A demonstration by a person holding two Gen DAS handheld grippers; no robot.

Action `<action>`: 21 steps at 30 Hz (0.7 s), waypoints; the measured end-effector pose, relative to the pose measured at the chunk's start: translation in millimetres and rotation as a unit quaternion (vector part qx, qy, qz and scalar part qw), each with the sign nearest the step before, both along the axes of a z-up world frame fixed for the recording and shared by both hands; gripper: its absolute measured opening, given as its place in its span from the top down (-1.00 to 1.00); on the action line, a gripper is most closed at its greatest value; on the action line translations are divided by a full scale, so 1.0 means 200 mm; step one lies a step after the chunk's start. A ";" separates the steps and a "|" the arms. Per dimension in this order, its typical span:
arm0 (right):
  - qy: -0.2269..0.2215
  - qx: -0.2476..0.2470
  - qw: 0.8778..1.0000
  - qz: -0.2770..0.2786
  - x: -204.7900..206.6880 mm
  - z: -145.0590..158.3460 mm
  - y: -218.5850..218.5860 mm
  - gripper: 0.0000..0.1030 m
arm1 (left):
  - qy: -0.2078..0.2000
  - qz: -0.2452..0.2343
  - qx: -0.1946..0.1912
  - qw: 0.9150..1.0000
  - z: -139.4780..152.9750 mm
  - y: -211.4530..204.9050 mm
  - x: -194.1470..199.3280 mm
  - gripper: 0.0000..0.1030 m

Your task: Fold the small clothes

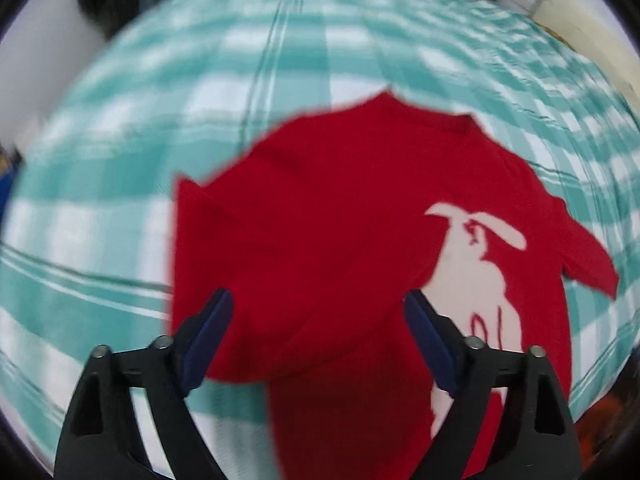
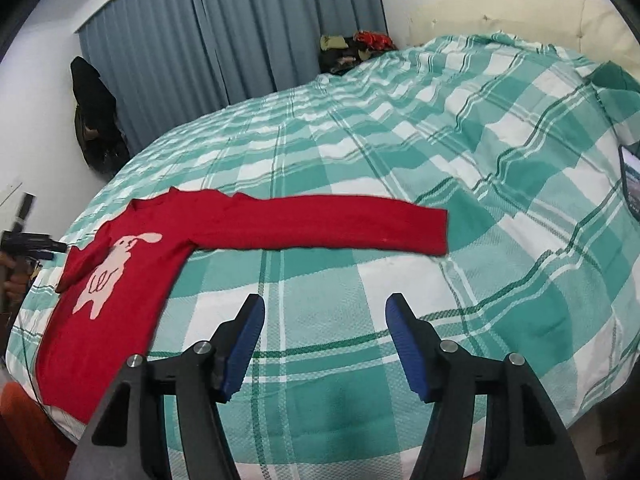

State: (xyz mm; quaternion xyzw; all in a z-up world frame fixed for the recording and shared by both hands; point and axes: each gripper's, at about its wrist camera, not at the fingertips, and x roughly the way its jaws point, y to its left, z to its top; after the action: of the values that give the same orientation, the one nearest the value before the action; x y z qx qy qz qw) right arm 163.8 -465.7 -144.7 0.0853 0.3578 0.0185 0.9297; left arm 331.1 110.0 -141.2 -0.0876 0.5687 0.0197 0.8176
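Observation:
A small red sweater (image 2: 132,264) with a pale pink animal print (image 2: 108,276) lies flat on the bed. One long sleeve (image 2: 328,222) stretches out to the right. My right gripper (image 2: 325,300) is open and empty, above the bedspread in front of that sleeve. In the left wrist view the sweater (image 1: 332,216) fills the middle, blurred, with its left sleeve folded over the body. My left gripper (image 1: 318,300) is open just over the sweater, holding nothing. It also shows at the right wrist view's left edge (image 2: 56,246).
The bed carries a green and white checked cover (image 2: 400,152). A dark tablet or screen (image 2: 632,184) lies at the bed's right edge. Blue curtains (image 2: 224,28) hang behind, with a pile of clothes (image 2: 352,48) at the far corner and a dark bag (image 2: 94,116) against the wall.

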 end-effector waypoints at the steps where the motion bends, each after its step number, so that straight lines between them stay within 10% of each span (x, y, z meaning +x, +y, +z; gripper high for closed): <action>1: 0.007 0.000 1.000 -0.002 0.00 -0.01 -0.01 -0.22 | 0.007 0.006 -0.015 1.000 -0.04 -0.01 -0.01 -0.56; 6: 0.031 0.007 0.999 -0.021 0.04 -0.06 -0.05 -0.22 | 0.029 -0.141 -0.142 0.979 -0.06 -0.22 -0.24 -0.46; 11: 0.039 0.007 0.999 -0.029 0.06 -0.08 -0.06 -0.22 | 0.069 -0.377 -0.053 0.922 0.09 -0.55 -0.72 -0.46; 13: 0.040 0.004 0.999 -0.029 0.07 -0.09 -0.05 -0.22 | 0.063 -0.374 -0.034 0.925 0.13 -0.54 -0.77 -0.46; 17: 0.042 -0.002 0.999 -0.026 0.07 -0.09 -0.04 -0.22 | 0.017 -0.269 -0.049 0.962 0.19 -0.42 -0.69 -0.45; 21: 0.045 -0.007 0.999 -0.022 0.07 -0.10 -0.03 -0.22 | 0.005 -0.284 -0.044 0.958 0.17 -0.51 -0.68 -0.45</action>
State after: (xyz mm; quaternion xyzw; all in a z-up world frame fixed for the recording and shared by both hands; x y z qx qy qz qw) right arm 177.2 -470.8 -164.3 0.0876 0.3972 -0.0081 0.9135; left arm 194.6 8.4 -107.0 0.0416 0.5747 -0.2375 0.7820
